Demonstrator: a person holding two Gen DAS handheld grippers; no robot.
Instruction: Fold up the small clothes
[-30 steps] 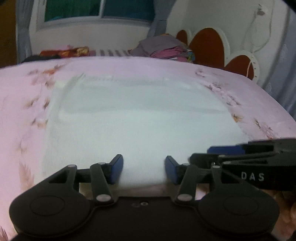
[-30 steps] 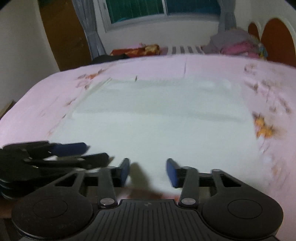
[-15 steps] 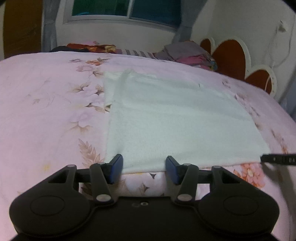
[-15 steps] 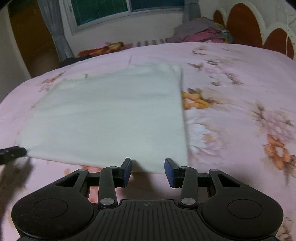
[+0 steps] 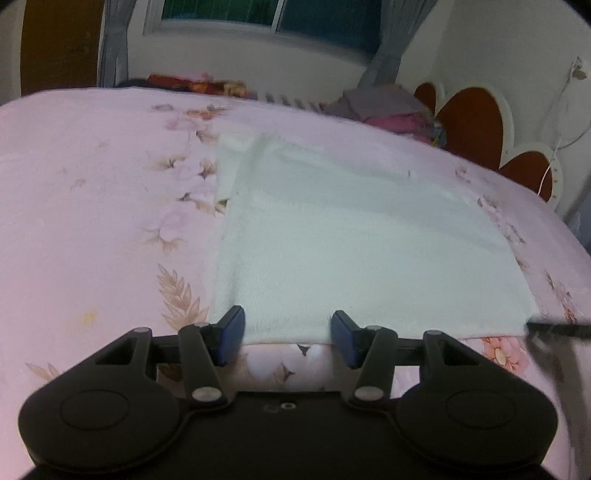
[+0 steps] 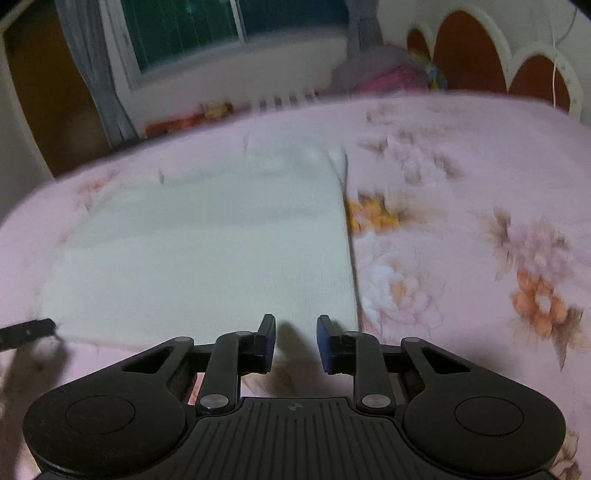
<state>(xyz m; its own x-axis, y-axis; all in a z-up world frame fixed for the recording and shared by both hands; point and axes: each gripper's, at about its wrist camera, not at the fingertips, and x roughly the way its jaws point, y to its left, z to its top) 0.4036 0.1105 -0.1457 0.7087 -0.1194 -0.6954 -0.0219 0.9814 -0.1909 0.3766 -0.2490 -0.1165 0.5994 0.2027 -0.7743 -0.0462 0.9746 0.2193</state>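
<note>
White cloth [image 5: 351, 251] near edge between both hand-held grippers — apparently ungripped.

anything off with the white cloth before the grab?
Mostly flat and square on the bedspread. Only oddity: the white cloth is rumpled at its far edge, with a raised fold near the far left corner. No damage visible.

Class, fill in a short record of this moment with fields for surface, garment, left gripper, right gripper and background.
surface: pink floral bedsheet
garment: white cloth lying flat, roughly rectangular
left gripper: left gripper at the cloth's near left corner, jaws apart, near edge between them, not pinched
right gripper: right gripper at the near right corner; jaws have just been closing, with a gap left; whether the cloth edge lies between them is unclear
background: pile of clothes at the far edge, window behind
</note>
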